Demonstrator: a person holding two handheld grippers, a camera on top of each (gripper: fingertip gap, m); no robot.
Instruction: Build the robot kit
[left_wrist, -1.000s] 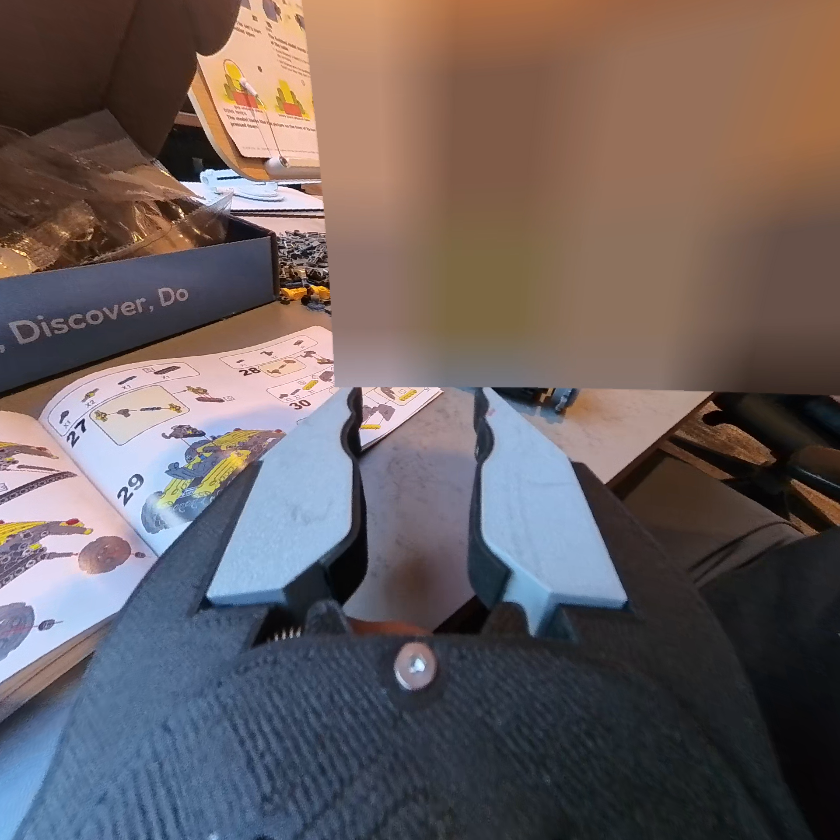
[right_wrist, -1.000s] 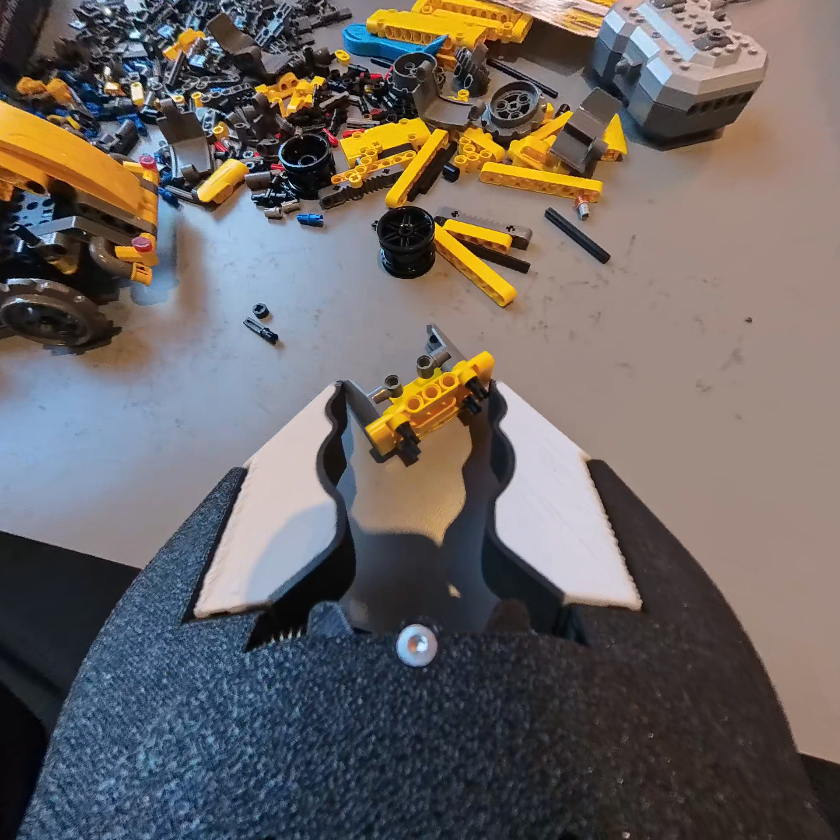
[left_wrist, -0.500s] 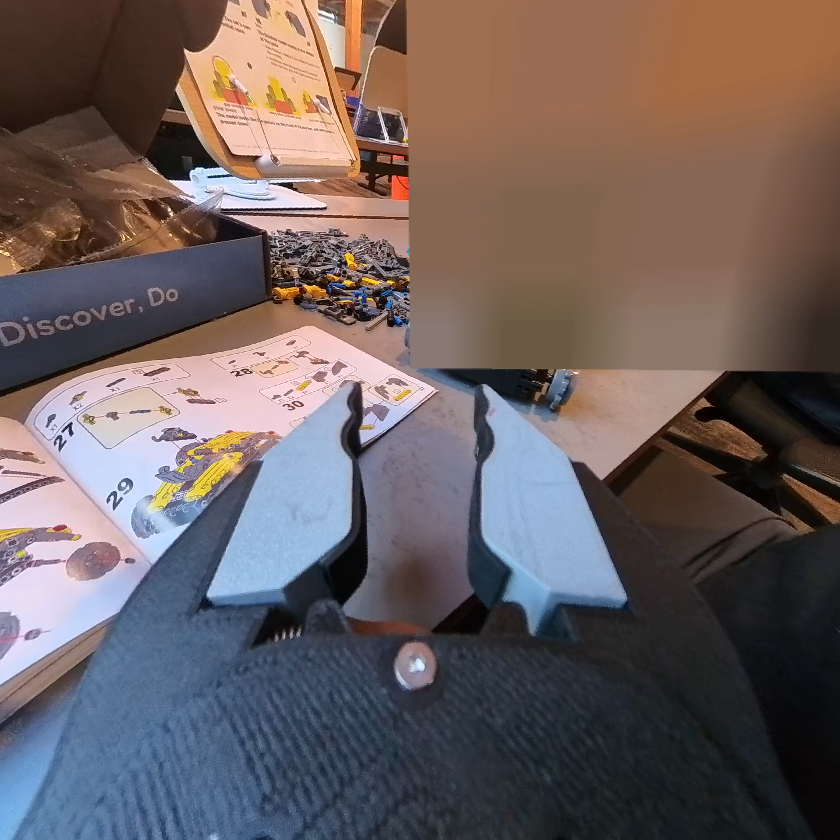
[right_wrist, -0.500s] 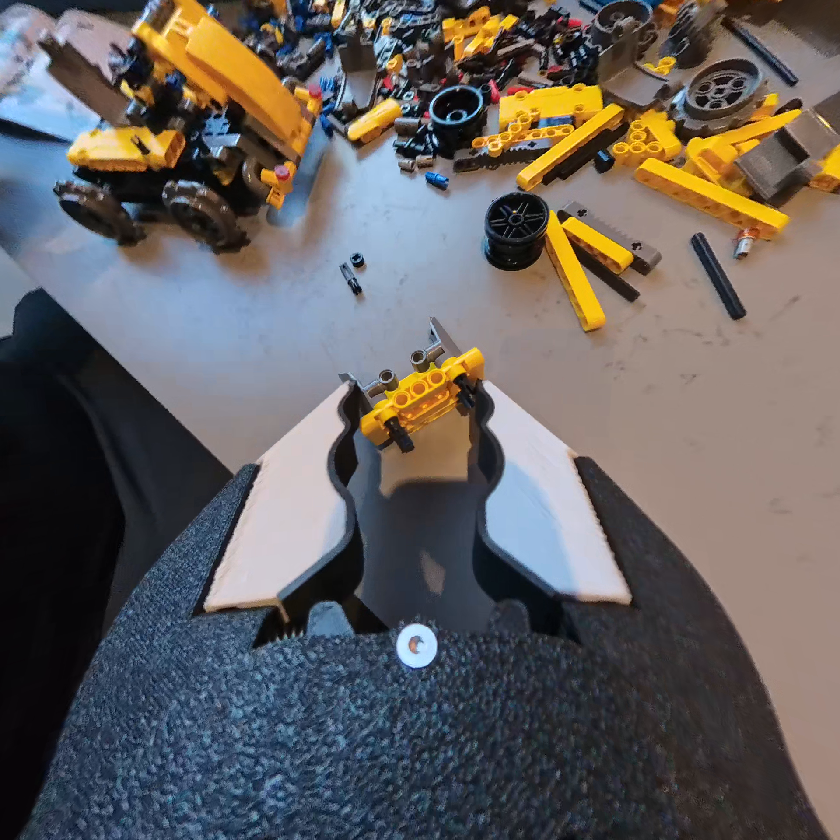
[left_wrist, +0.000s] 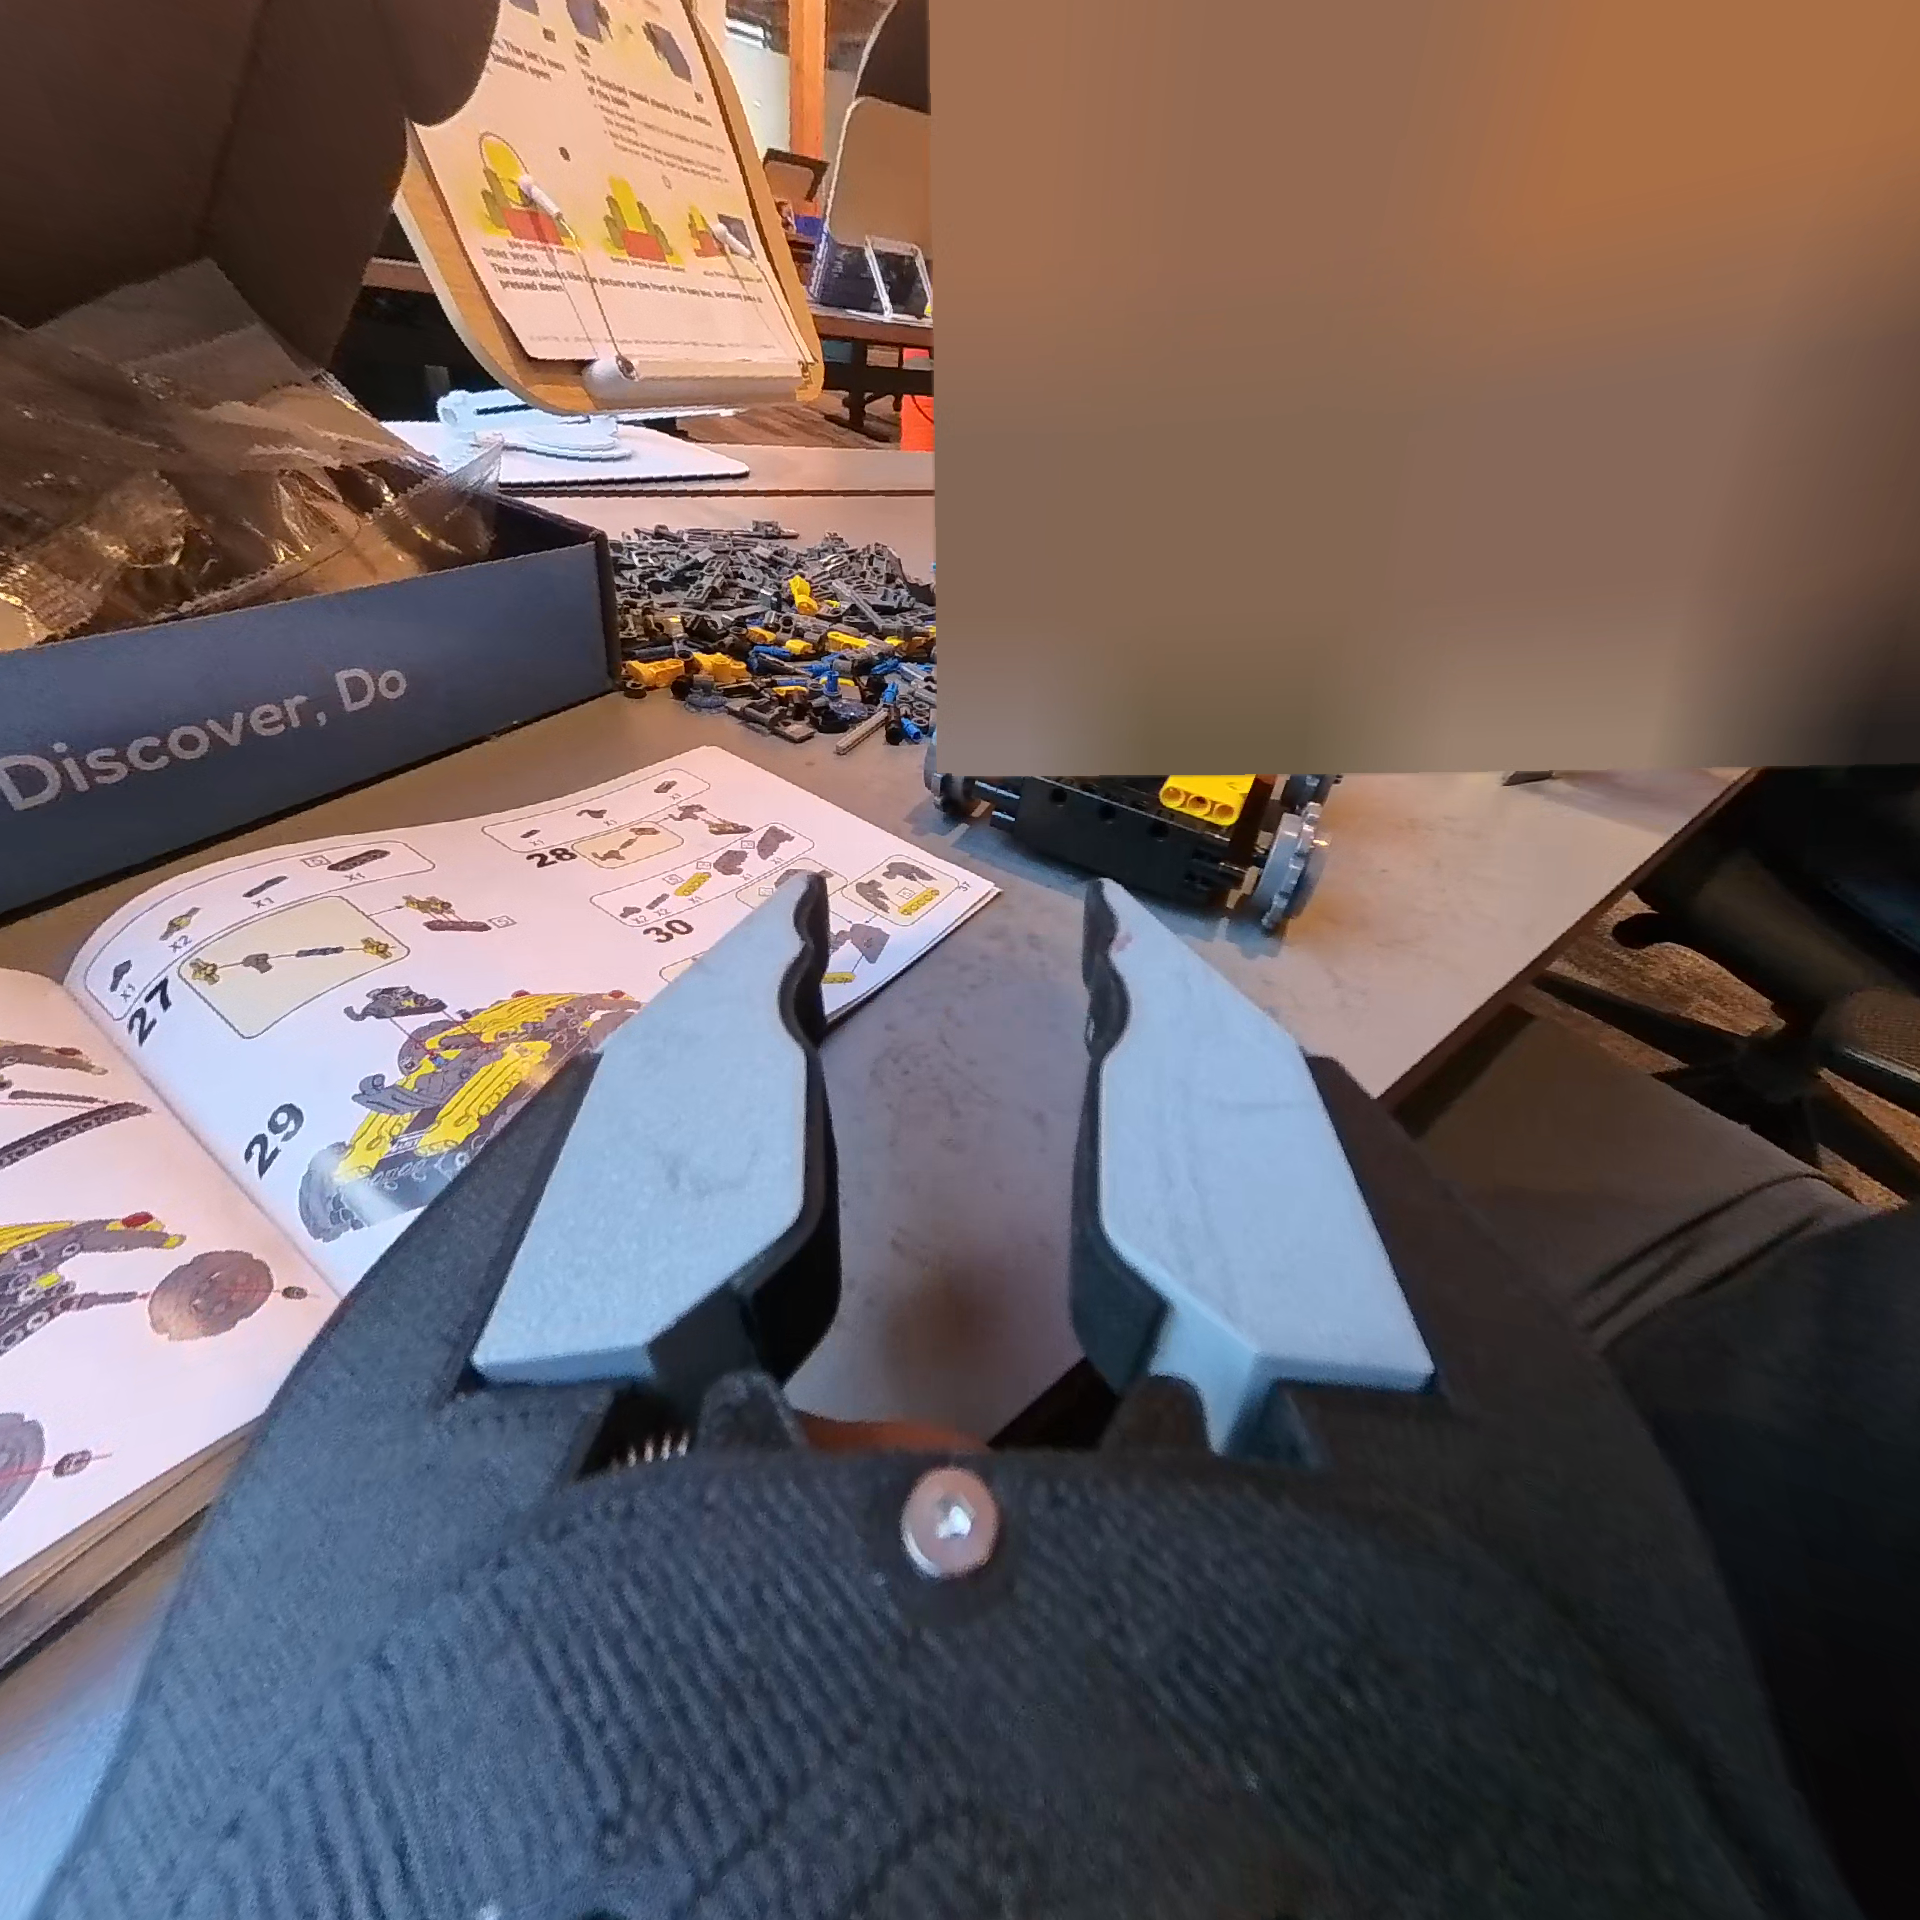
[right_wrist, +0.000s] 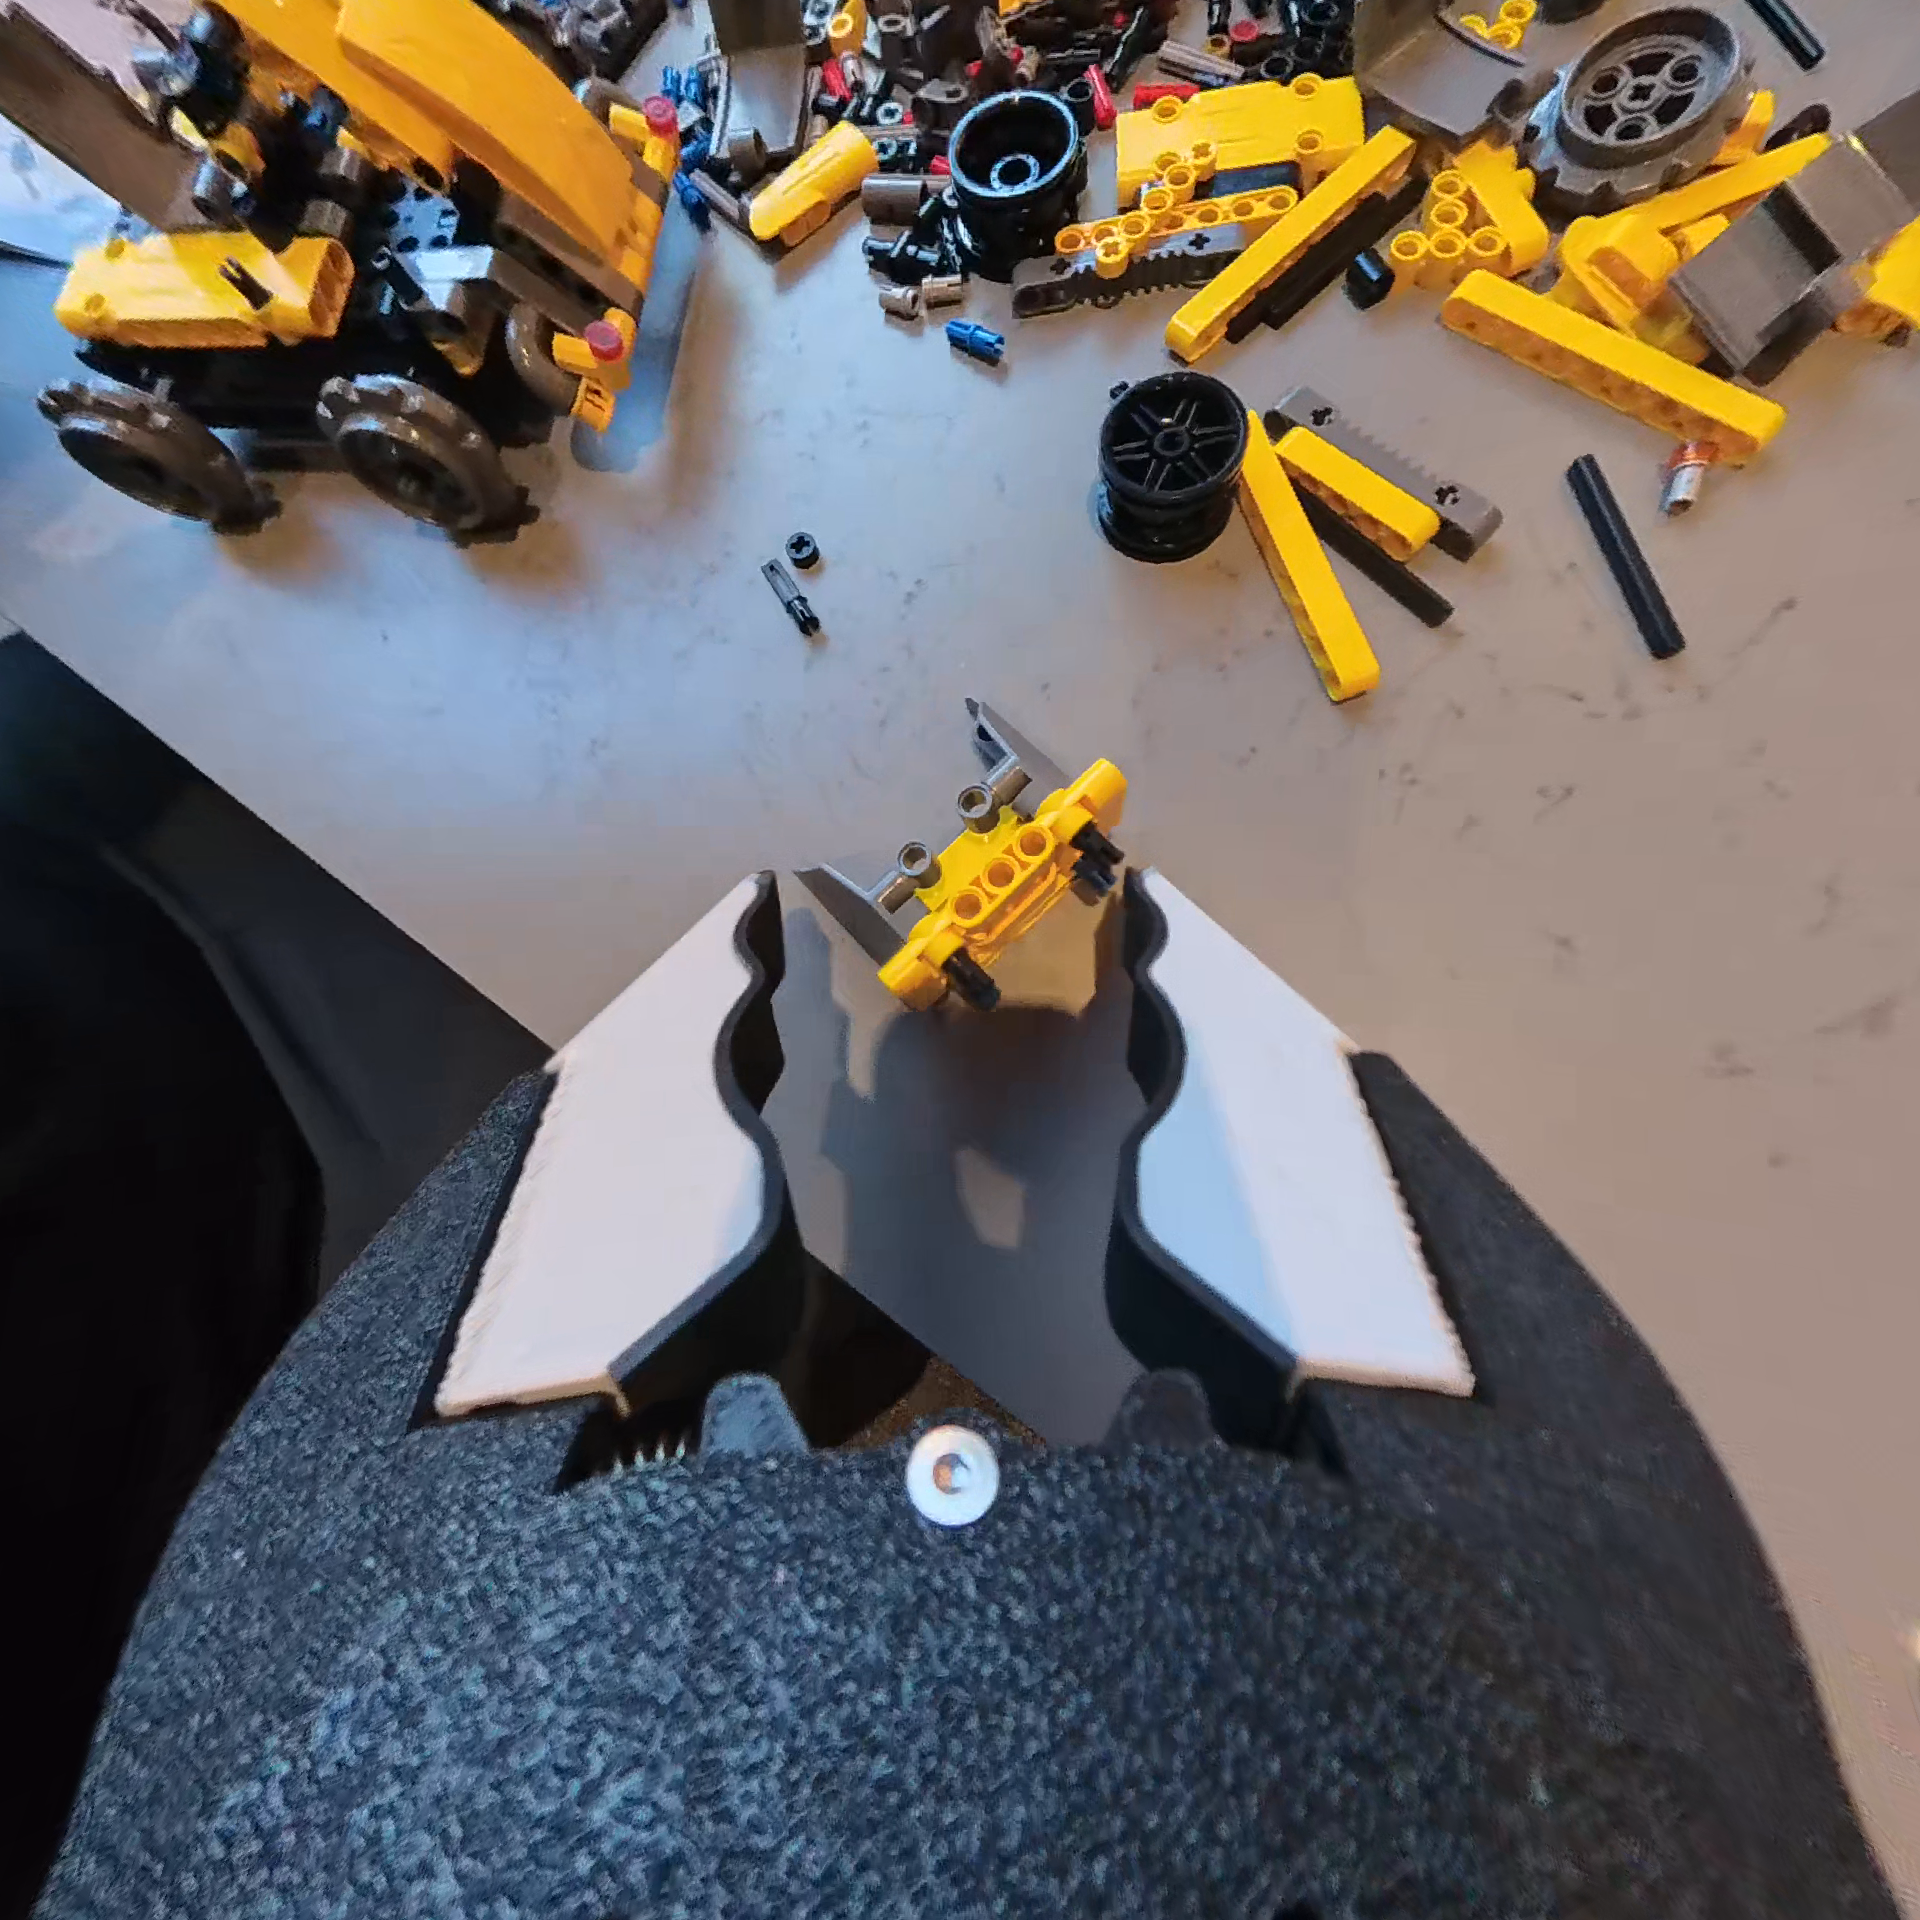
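My right gripper (right_wrist: 951, 883) is shut on a small yellow and grey brick sub-assembly (right_wrist: 1003, 894) with black pins. It holds it above the grey table (right_wrist: 1455, 935), near the front edge. A part-built yellow and black vehicle (right_wrist: 364, 260) stands at the far left of that view. My left gripper (left_wrist: 951, 914) is open and empty, low over the table by the right corner of an open instruction booklet (left_wrist: 416, 987). The vehicle's underside (left_wrist: 1143, 831) shows just beyond it, below a blurred patch.
Loose yellow beams (right_wrist: 1299, 551), a black wheel (right_wrist: 1174, 468), a black axle (right_wrist: 1626, 551) and a small black pin (right_wrist: 795, 597) lie ahead of the right gripper. A dark box (left_wrist: 312, 707), a pile of small parts (left_wrist: 779, 644) and a sheet on a stand (left_wrist: 623, 208) sit beyond the booklet.
My right gripper has swung left with the sub-assembly still in it, so the vehicle and the table's front edge come into view. The left view has shifted a little, and now shows the parts pile and the vehicle.
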